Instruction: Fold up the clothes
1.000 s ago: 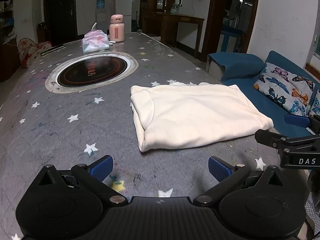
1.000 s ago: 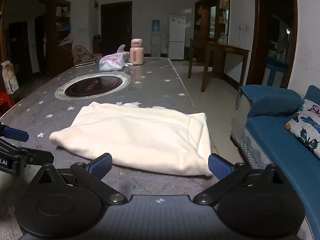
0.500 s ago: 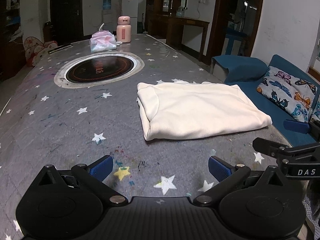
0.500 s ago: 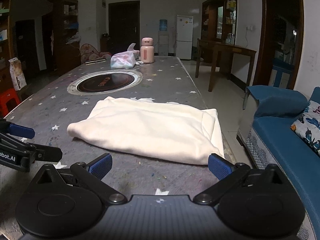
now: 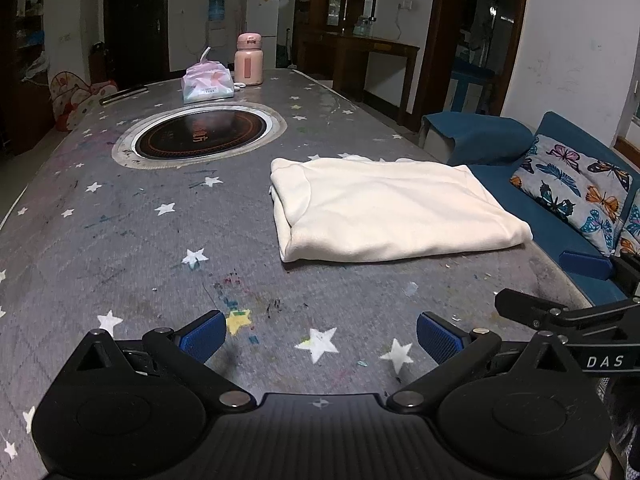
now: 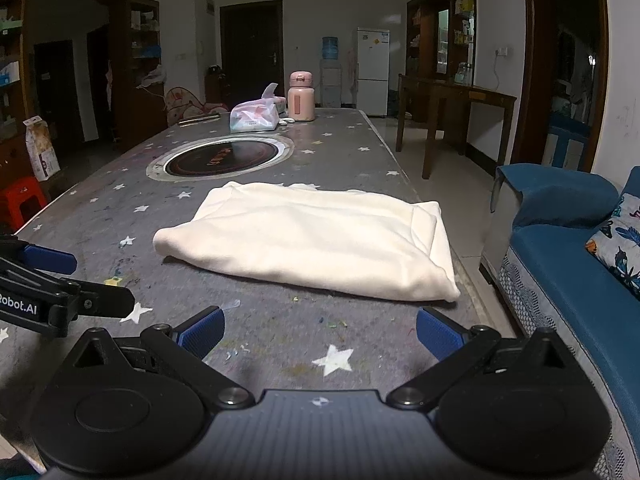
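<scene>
Folded cream garment [image 5: 396,216] on starred table [image 5: 120,240], both grippers' jaws wide apart, empty, right gripper [image 5: 568,308] partly cropped

We are in a home: blue sofa [image 5: 560,216] with butterfly cushion [image 5: 576,188], white fridge [image 6: 373,72], water dispenser [image 6: 330,68], star-patterned dining table [image 5: 120,240].

Both wrist views — low, facing folded garment [image 5: 394,216].
</scene>
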### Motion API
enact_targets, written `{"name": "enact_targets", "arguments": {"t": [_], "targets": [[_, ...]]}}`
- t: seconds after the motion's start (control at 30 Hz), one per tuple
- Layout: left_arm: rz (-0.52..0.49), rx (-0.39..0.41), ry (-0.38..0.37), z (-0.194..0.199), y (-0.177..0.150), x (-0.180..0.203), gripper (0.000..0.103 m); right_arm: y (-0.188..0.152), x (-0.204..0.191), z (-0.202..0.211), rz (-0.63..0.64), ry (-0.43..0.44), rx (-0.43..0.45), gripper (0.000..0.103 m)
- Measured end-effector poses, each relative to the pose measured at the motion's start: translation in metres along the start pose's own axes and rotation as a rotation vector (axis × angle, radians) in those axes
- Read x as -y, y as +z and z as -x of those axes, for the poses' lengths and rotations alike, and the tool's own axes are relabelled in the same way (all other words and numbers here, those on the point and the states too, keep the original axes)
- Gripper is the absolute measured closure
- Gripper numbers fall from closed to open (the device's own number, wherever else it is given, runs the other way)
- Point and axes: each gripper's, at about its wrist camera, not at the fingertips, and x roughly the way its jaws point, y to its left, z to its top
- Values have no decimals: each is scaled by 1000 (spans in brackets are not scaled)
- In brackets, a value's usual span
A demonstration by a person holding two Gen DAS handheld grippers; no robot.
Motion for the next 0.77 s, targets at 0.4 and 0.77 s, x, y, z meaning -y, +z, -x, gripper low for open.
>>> {"name": "enact_targets", "arguments": {"t": [0.4, 0.77], "targets": [[-3, -8, -2, 1, -5, 4, 0, -7, -5, 7, -3, 16, -3, 0], [-19, -12, -2, -2, -4, 8, 0, -6, -4, 4, -13, 19, -9, 0]]}}
